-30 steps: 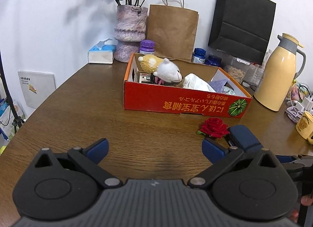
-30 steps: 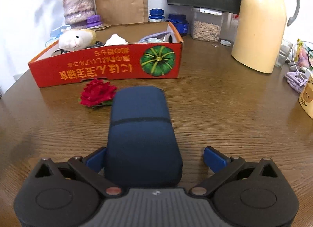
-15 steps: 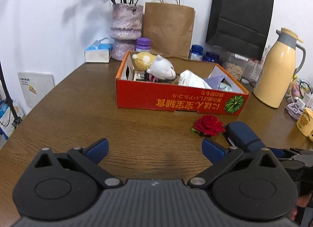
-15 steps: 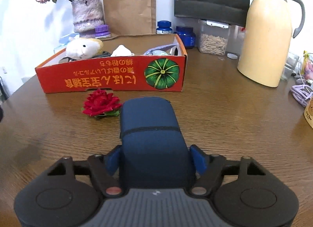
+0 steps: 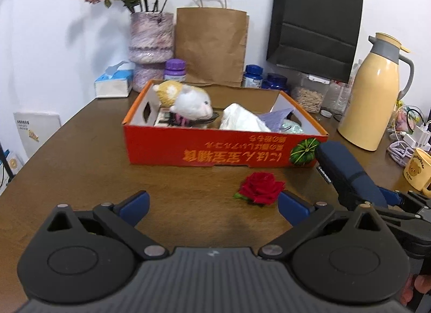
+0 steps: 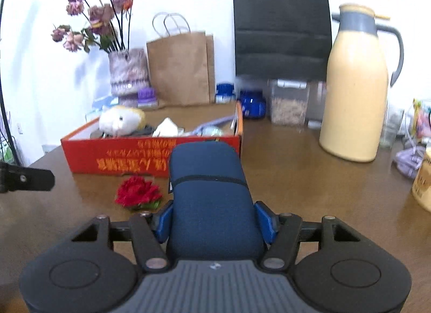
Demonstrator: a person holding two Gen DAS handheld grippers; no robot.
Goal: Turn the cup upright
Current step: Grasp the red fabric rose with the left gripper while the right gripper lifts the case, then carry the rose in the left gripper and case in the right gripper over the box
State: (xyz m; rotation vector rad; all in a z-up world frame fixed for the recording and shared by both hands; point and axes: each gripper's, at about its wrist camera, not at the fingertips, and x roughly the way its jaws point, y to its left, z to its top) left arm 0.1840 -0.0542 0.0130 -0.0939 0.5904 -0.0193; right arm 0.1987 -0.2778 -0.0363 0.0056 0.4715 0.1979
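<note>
We find the right gripper (image 6: 215, 221) closing on the cup (image 6: 210, 194), a dark blue, fabric-covered one. Its blue pads (image 6: 265, 221) press against the cup's two sides. The cup points away from the gripper, tilted up off the table (image 6: 309, 186), its far end in front of the red box (image 6: 118, 154). The left gripper (image 5: 212, 205) stands with its jaws wide apart and nothing between them, above bare table. A red rose (image 5: 260, 187) lies on the table just before the box, beside the cup. In the box we note a plush toy (image 5: 188, 101) and crumpled white paper (image 5: 242, 119). Behind stand a vase (image 5: 150, 46), a brown bag (image 5: 212, 46), a black bag (image 5: 312, 24) and a cream flask (image 5: 374, 97).
</note>
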